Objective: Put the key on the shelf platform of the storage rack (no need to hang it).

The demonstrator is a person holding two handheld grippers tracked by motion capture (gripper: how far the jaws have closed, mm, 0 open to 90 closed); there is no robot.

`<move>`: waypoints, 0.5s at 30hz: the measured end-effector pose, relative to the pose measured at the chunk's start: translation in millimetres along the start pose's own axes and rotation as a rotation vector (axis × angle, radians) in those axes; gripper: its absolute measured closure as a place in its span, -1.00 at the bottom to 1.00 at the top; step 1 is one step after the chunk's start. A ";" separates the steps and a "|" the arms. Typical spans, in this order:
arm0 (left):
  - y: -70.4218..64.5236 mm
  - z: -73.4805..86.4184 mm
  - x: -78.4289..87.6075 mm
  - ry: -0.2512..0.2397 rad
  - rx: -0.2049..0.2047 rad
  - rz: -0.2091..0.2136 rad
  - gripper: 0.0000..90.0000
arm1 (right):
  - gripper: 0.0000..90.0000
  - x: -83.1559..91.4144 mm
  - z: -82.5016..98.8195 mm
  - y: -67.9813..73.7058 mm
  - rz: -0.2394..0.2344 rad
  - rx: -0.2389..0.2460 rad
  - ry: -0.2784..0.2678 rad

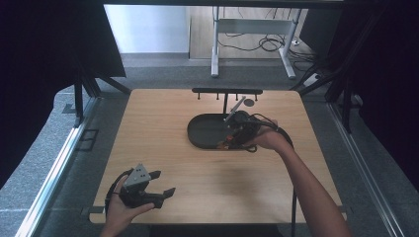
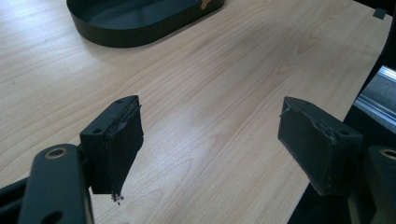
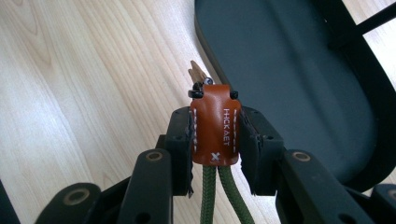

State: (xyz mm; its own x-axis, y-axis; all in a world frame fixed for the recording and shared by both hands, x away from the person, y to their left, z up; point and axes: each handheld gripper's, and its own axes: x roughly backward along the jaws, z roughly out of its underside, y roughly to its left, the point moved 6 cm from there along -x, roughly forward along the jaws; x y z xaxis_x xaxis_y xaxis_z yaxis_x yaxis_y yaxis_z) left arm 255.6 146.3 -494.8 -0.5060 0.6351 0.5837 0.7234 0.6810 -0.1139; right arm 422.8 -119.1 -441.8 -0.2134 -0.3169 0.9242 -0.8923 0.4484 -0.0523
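A brown leather key fob [image 3: 214, 133] with white stitching and two green cords [image 3: 229, 196] sits between the jaws of my right gripper [image 3: 215, 122], which is shut on it. The fob's metal clip end [image 3: 200, 79] pokes out just over the near rim of a dark oval tray [image 3: 299, 70]. From above, the right gripper [image 1: 229, 141] hovers at the tray's [image 1: 195, 136] right front edge. My left gripper [image 1: 165, 182] is held near the table's front left corner. Its jaws [image 2: 210, 140] stand wide open over bare wood with nothing between them.
A black peg rack [image 1: 227, 91] stands at the table's far edge behind the tray, with a small dark disc [image 1: 249, 102] beside it. The wooden tabletop [image 1: 212, 187] runs bare between the two hands. Metal rails and dark curtains flank the table.
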 end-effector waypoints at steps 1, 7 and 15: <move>0.2 0.0 0.1 -0.001 0.001 0.000 -0.51 | 0.48 -0.4 -0.5 -1.4 -0.007 0.000 -0.001; 2.5 0.7 1.2 -0.002 0.005 -0.003 -0.50 | 0.48 -3.2 -2.5 -11.9 -0.020 -0.020 -0.006; 3.5 1.3 0.3 0.001 0.005 -0.003 -0.50 | 0.48 -0.3 -5.0 -21.9 0.000 -0.031 -0.022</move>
State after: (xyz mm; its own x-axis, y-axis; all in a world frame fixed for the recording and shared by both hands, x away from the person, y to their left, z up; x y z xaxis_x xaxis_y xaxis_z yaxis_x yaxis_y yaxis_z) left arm 257.3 149.3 -496.1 -0.5076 0.6331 0.5844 0.7198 0.6844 -0.1161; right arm 444.4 -124.6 -439.0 -0.2225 -0.3347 0.9157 -0.8794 0.4743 -0.0403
